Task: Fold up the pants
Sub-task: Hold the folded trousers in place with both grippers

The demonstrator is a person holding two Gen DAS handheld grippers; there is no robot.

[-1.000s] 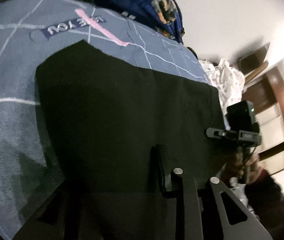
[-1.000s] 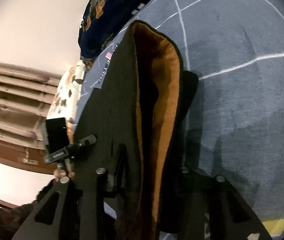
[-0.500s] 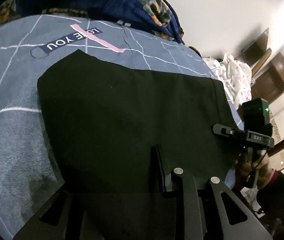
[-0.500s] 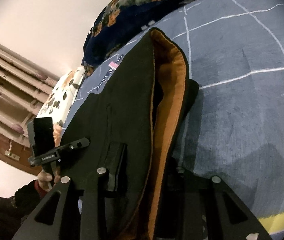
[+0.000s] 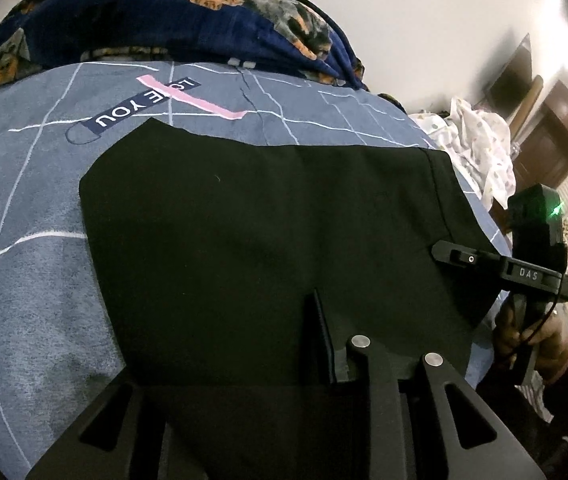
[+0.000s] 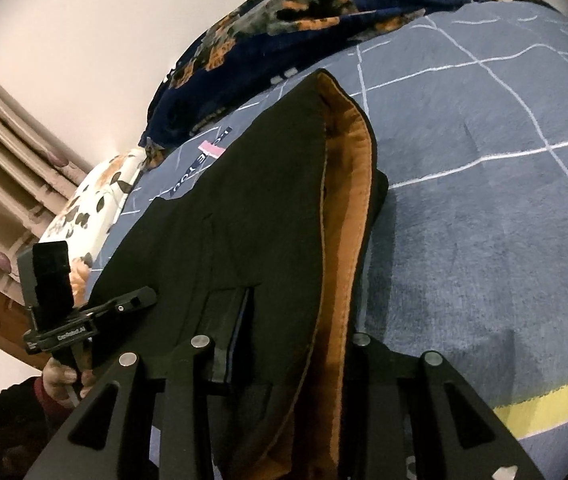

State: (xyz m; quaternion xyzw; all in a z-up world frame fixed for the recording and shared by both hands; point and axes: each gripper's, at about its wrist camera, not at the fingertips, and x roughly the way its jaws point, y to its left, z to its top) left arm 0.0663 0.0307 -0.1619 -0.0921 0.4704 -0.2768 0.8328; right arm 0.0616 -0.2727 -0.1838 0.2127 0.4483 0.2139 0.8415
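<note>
The left gripper (image 5: 268, 360) is clamped on the near edge of the black fabric pants (image 5: 264, 232), with its jaws opening. The right gripper (image 6: 284, 344) pinches the same pair, which lies on the grey-blue checked bed cover (image 6: 483, 200). Only the right wrist view shows the orange lining (image 6: 347, 216). One pair of pants, two grippers.

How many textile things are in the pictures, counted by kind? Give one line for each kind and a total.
Pants: 1, black with an orange lining
Bed covers: 1, grey-blue with white lines
Blankets: 1, dark blue with orange flowers
Pillows: 1, white with leaf print
White cloths: 1, crumpled at the bed's edge
Total: 5
</note>
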